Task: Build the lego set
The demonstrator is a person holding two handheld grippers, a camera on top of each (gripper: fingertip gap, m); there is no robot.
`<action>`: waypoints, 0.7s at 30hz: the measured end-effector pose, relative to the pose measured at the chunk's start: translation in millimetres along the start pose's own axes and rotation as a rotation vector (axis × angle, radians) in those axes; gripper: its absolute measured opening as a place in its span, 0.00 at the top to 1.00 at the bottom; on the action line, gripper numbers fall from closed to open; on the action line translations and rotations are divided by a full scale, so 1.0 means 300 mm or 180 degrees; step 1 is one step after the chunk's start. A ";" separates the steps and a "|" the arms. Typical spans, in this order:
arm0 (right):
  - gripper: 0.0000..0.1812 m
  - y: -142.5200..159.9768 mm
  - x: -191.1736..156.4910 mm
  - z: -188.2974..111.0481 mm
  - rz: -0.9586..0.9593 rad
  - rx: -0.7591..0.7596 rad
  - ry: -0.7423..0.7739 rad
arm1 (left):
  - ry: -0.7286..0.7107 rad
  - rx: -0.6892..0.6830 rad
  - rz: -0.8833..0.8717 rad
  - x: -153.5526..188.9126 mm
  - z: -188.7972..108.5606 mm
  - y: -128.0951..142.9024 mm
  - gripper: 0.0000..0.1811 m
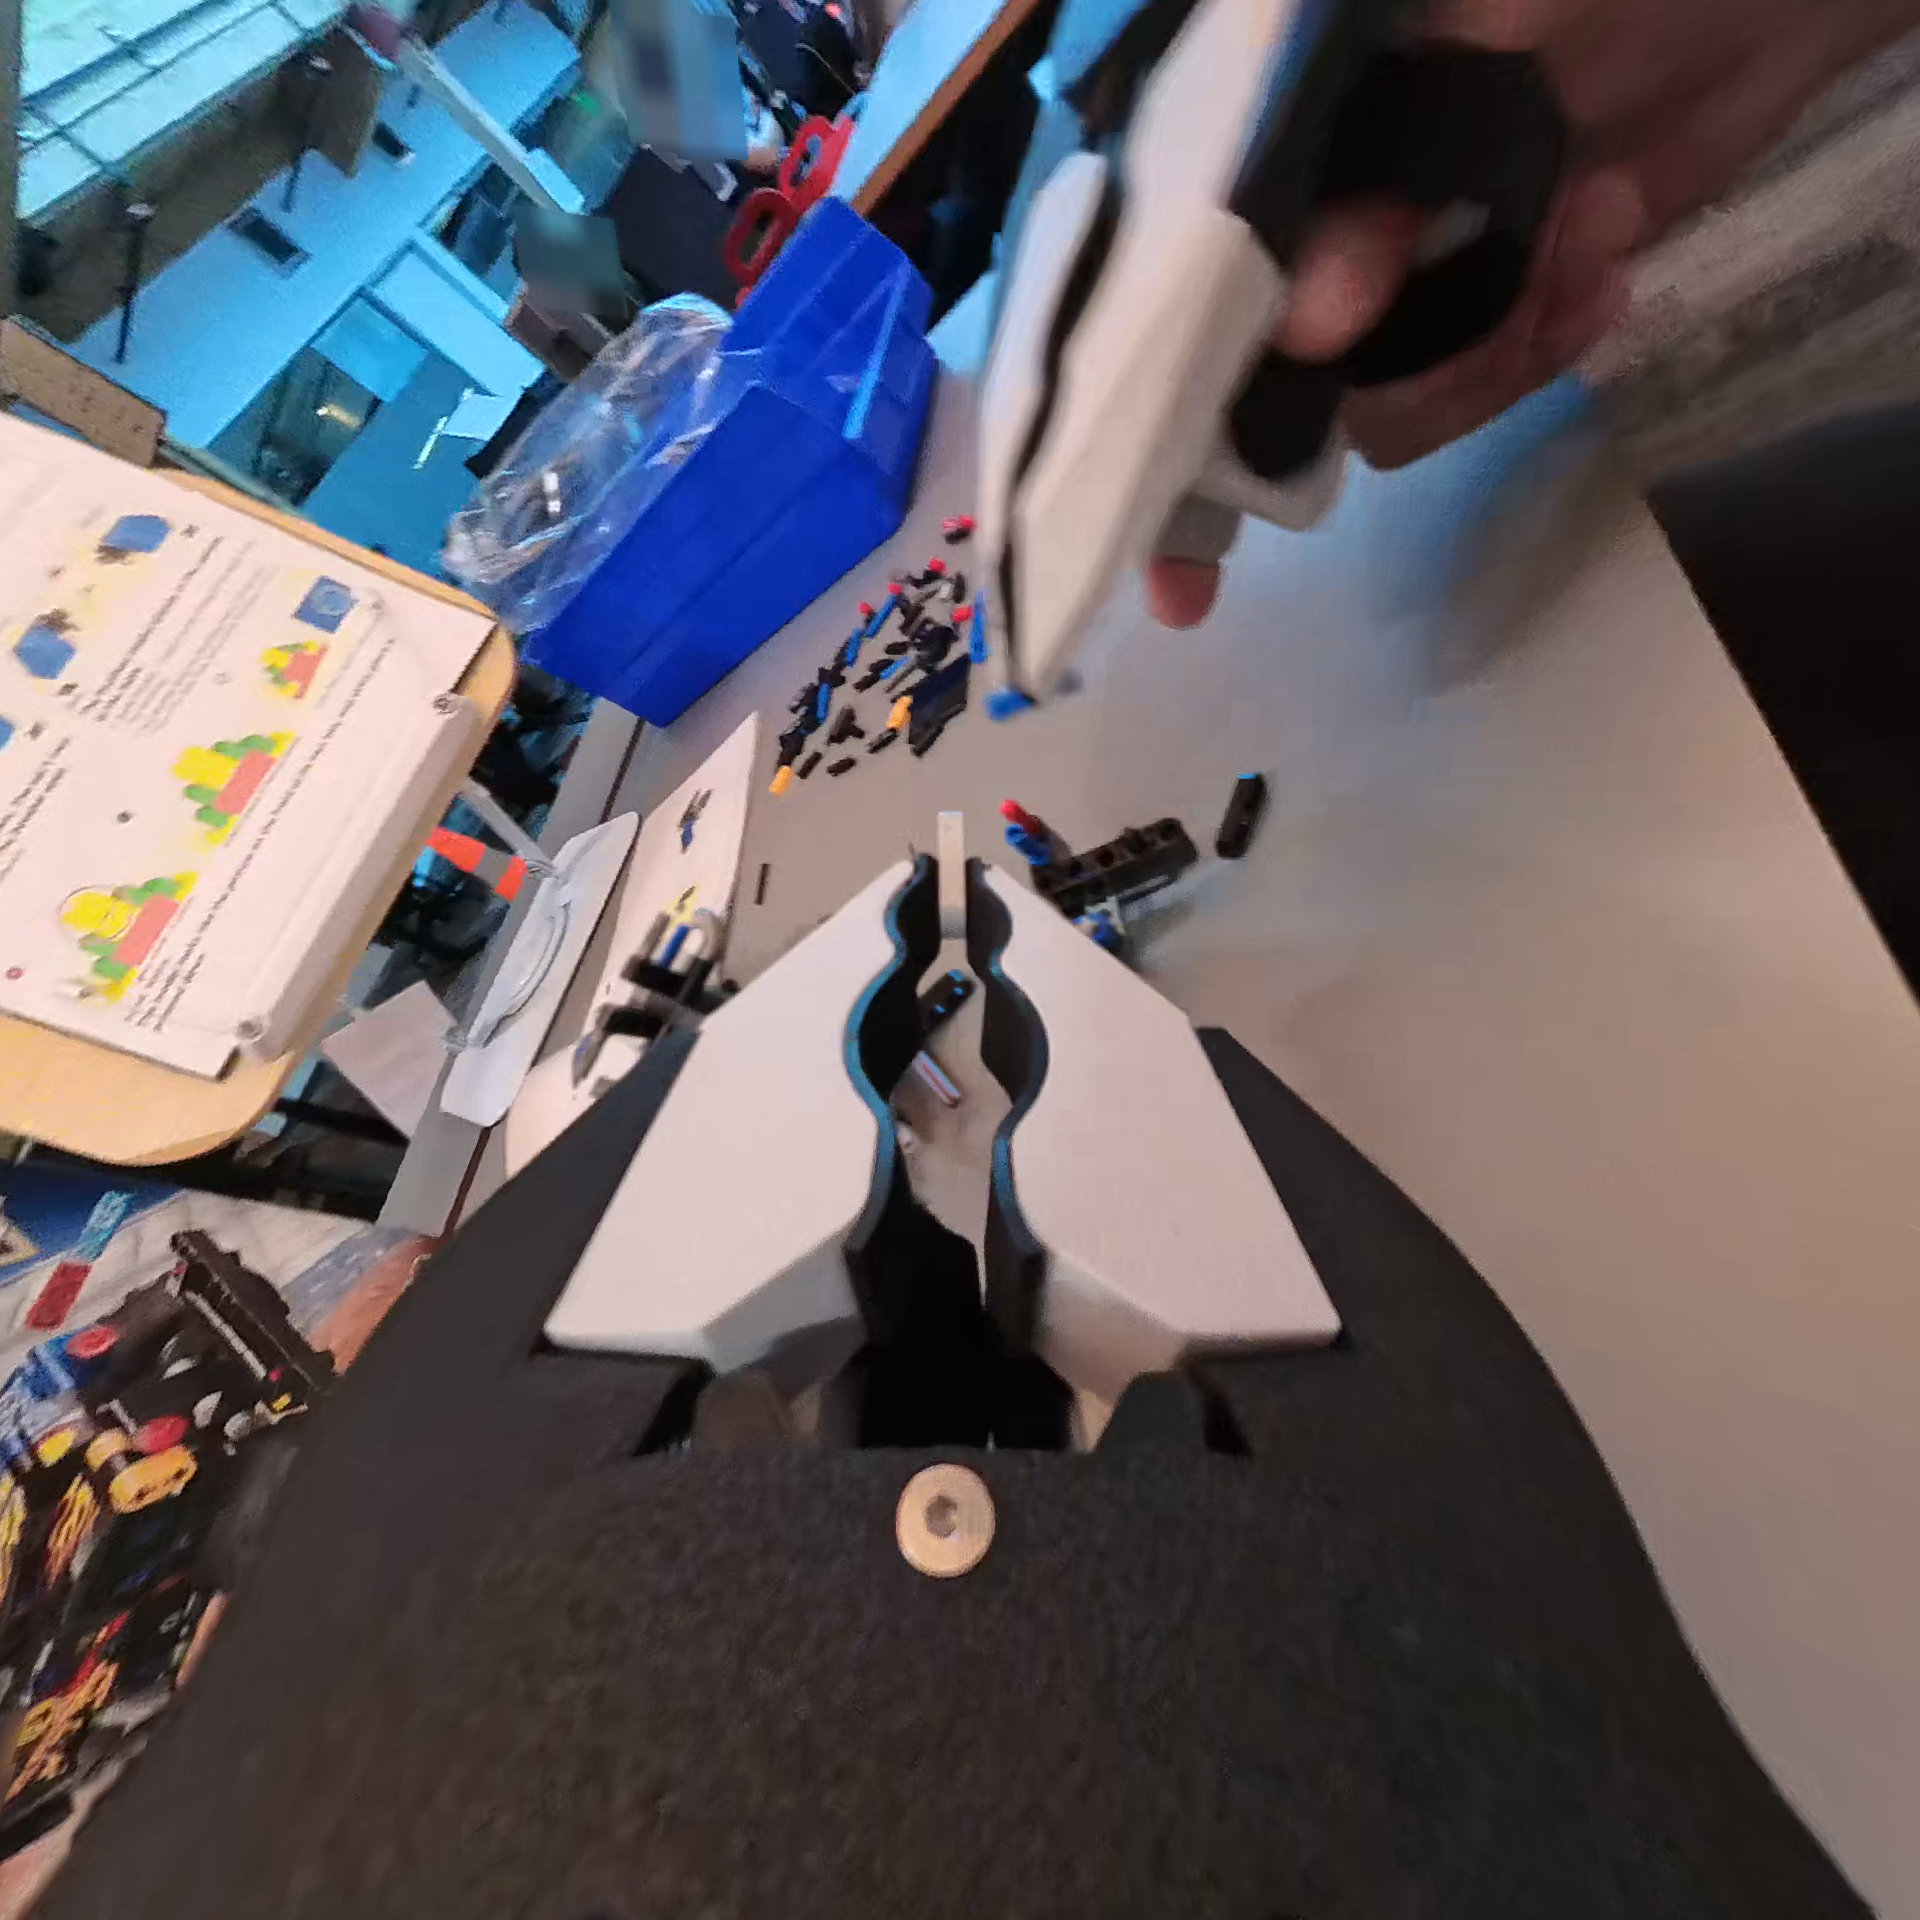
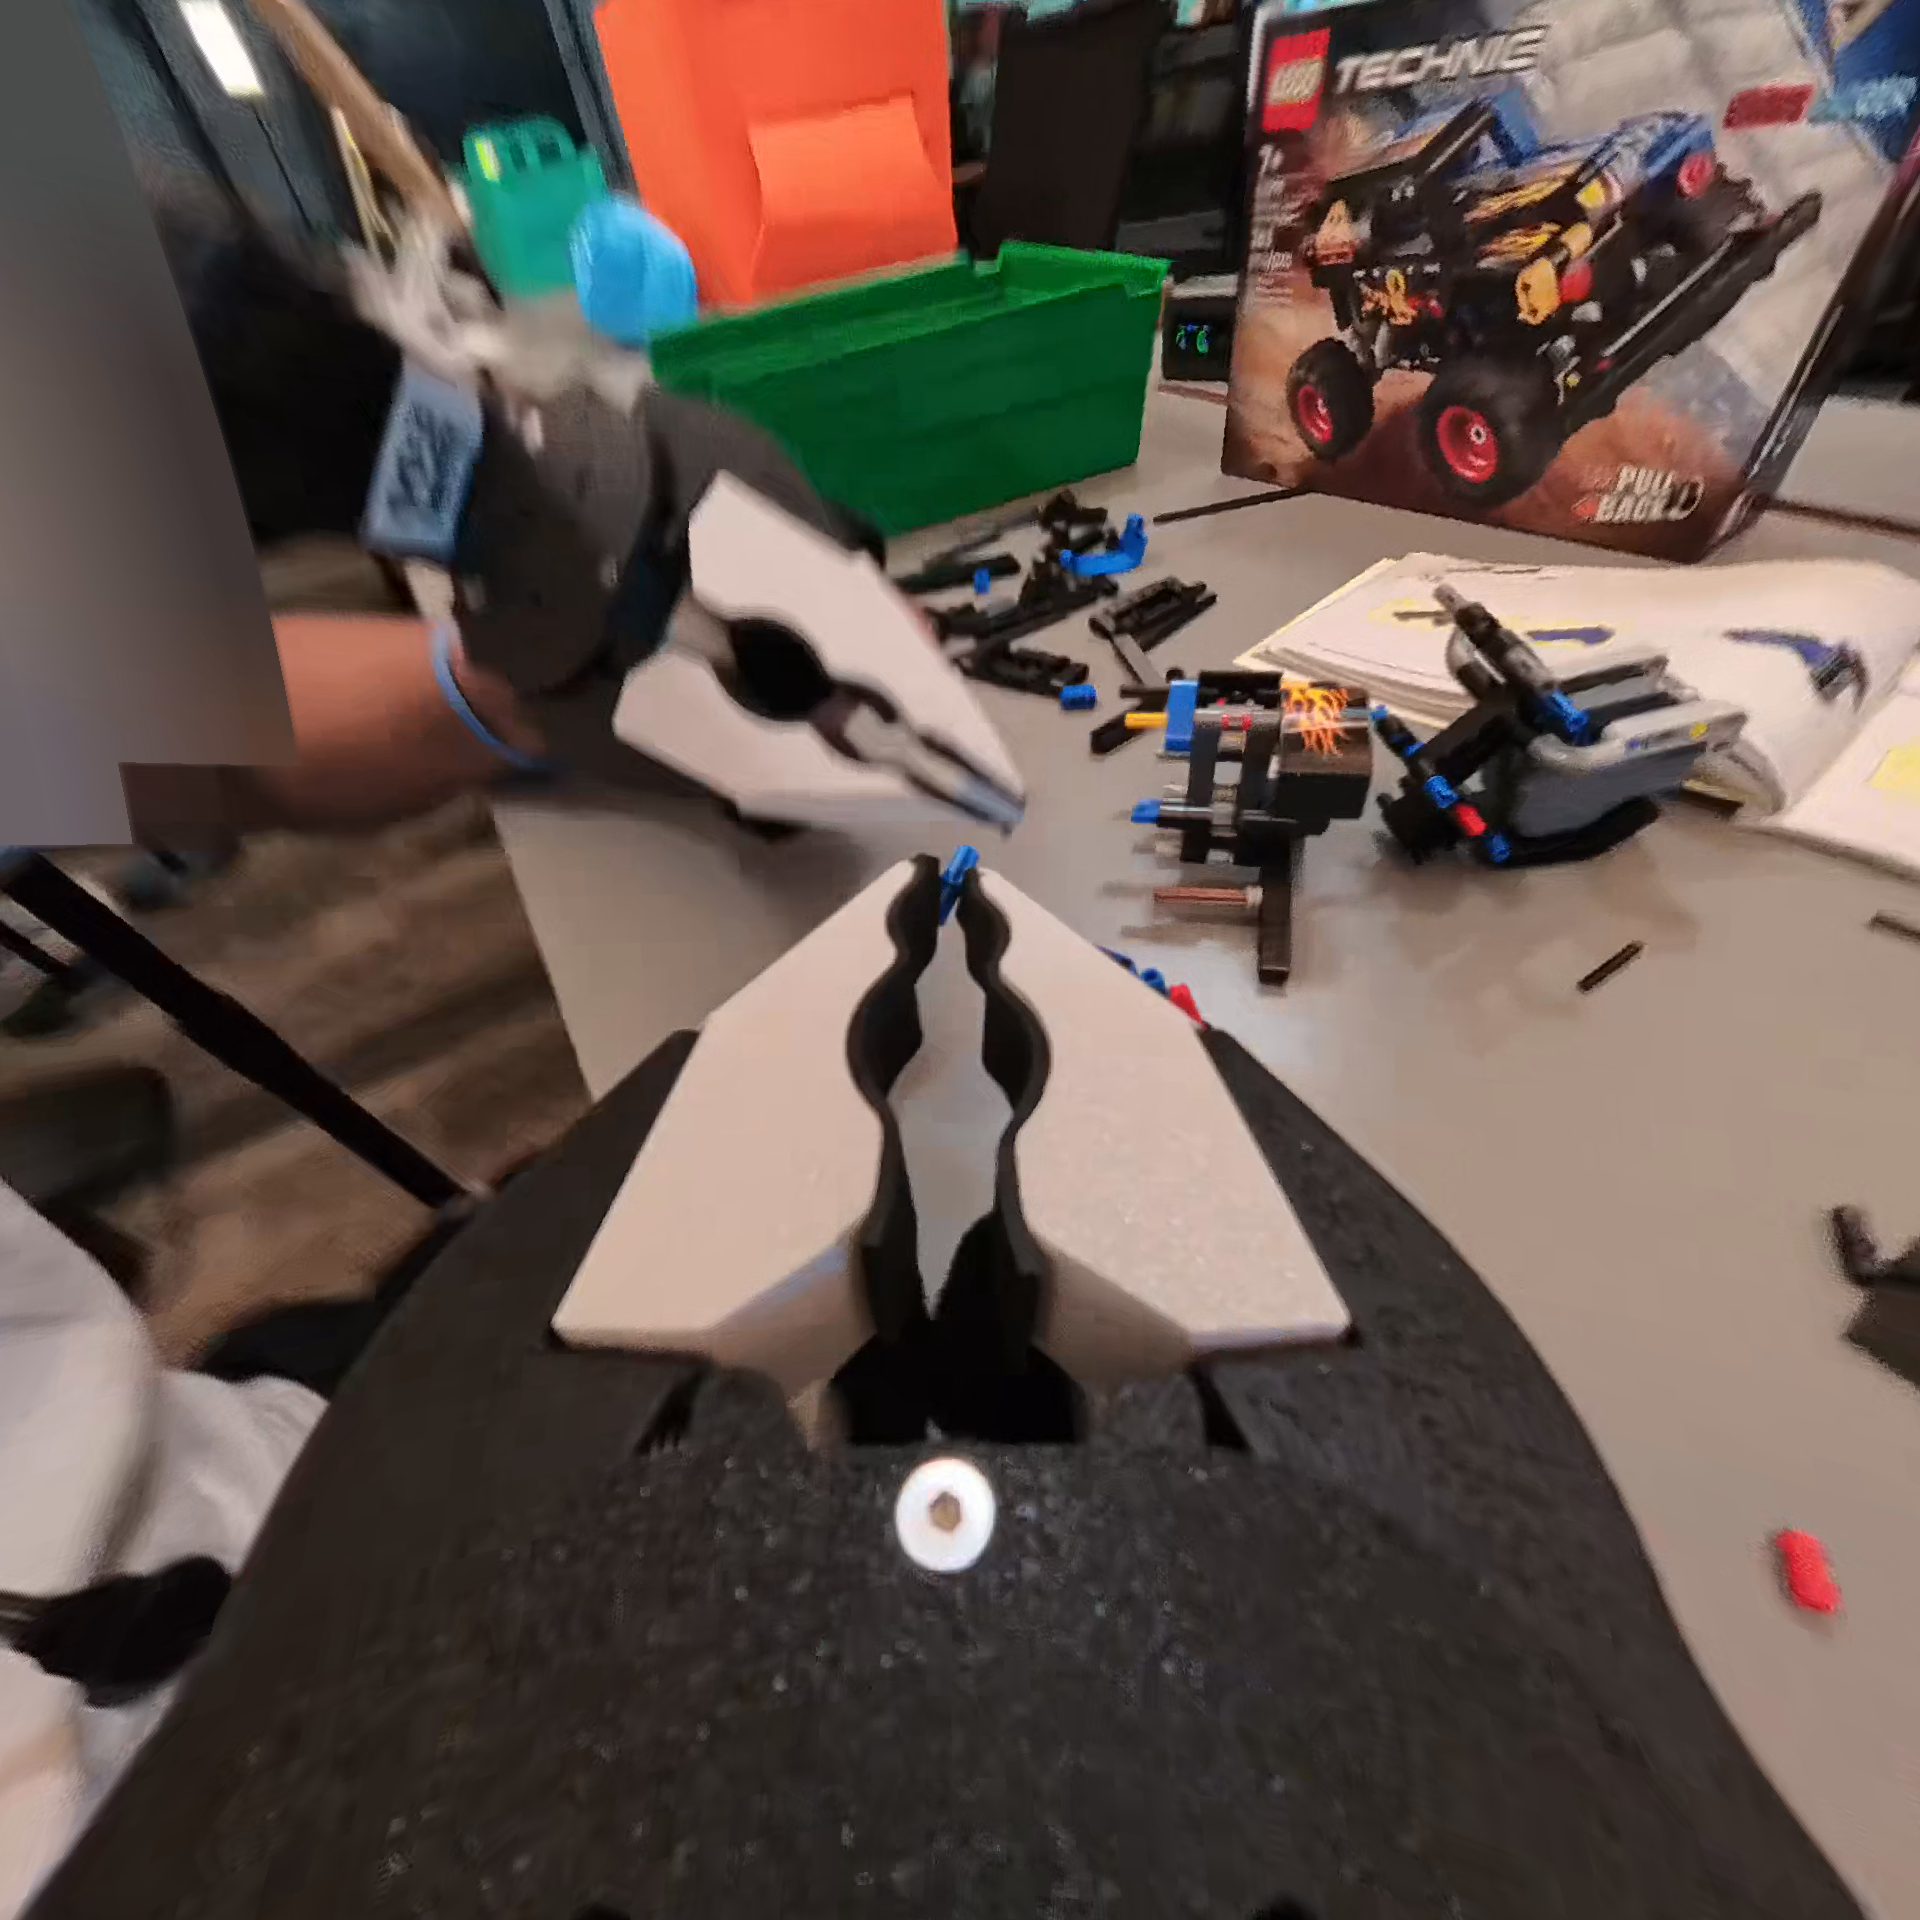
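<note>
Left gripper [image 1: 943, 868] clamped on a thin grey strip [image 1: 950, 844]; right gripper [image 2: 943, 878] pinching a blue pin [image 2: 954, 871] above bare counter [image 2: 1507, 1143], near its left edge.

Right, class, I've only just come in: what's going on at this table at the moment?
A person is building a toy truck kit with a handheld gripper in each hand. The right gripper is shut on a small blue pin, and the left gripper pinches a thin pale grey piece. On the grey table stand two part-built assemblies, beside an open instruction booklet and a scatter of loose black and blue parts. The kit box stands behind.
</note>
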State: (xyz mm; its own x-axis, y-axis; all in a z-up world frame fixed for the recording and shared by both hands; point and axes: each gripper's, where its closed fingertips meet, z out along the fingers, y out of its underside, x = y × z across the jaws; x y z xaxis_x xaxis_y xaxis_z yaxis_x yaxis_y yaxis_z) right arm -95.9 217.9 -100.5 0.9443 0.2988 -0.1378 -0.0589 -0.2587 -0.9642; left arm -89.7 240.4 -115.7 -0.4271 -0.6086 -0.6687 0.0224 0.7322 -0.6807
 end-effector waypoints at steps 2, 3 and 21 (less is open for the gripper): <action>0.98 -0.028 -0.006 -0.007 0.0454 0.0218 -0.0254 | 0.0100 0.0011 0.0102 0.041 0.011 -0.004 0.99; 0.98 -0.030 -0.009 -0.004 0.0594 0.0247 -0.0359 | 0.0114 0.0015 0.0092 0.049 0.016 -0.007 0.99; 0.98 -0.004 -0.011 0.076 0.0467 0.0136 -0.0246 | -0.0099 -0.0090 0.0040 0.024 0.022 -0.003 0.99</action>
State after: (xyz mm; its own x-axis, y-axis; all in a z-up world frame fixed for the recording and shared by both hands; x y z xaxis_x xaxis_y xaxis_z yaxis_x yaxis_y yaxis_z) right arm -106.5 238.2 -104.0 0.8969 0.3310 -0.2932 -0.2094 -0.2660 -0.9409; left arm -86.8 233.5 -121.9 -0.3986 -0.6083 -0.6864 0.0017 0.7479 -0.6638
